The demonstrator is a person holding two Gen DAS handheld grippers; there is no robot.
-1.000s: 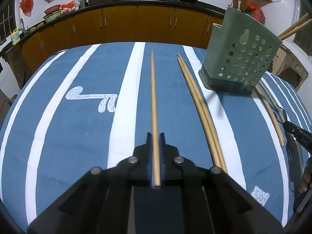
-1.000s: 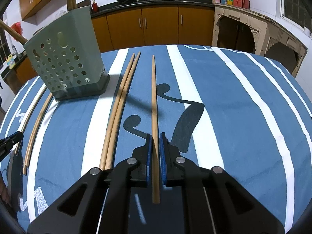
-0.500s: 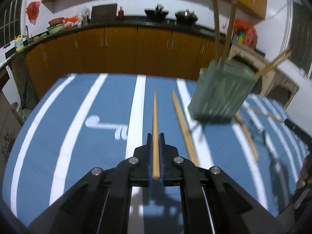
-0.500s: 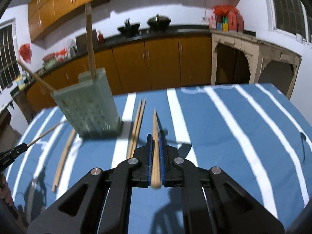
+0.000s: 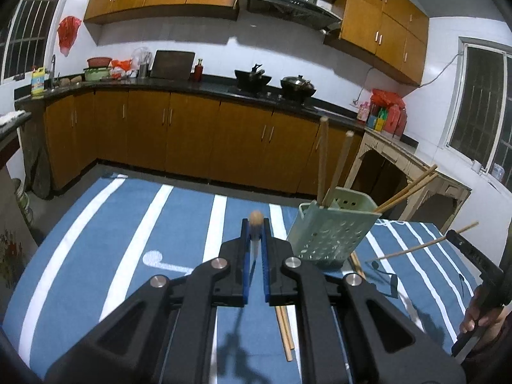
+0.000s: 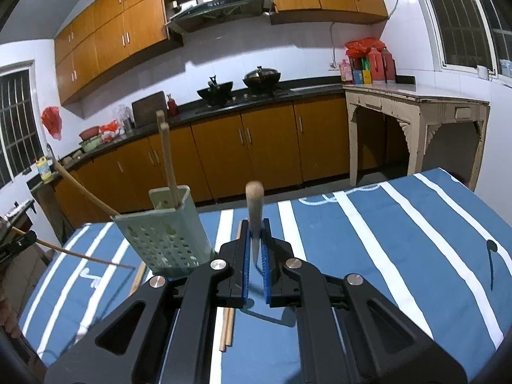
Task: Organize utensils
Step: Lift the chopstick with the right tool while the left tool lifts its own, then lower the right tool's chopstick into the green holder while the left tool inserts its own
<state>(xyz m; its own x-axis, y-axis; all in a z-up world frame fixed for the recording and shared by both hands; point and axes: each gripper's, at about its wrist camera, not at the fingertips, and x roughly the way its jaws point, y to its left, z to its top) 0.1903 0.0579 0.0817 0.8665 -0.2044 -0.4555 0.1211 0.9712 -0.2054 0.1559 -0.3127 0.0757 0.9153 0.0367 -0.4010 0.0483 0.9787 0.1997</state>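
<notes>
Chopsticks fill both our grips: left gripper (image 5: 255, 235) clenched on one chopstick (image 5: 255, 217), right gripper (image 6: 256, 235) on another (image 6: 254, 204), above the striped table (image 6: 368, 256). Farther off stands the green holder (image 5: 329, 233).

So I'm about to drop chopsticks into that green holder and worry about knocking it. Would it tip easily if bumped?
Probably fairly easily. The holder looks like thin perforated plastic, so likely light. It stands tall on a small base, and long chopsticks lean out above its rim, which raises the weight. The cloth under it may grip a little.
</notes>
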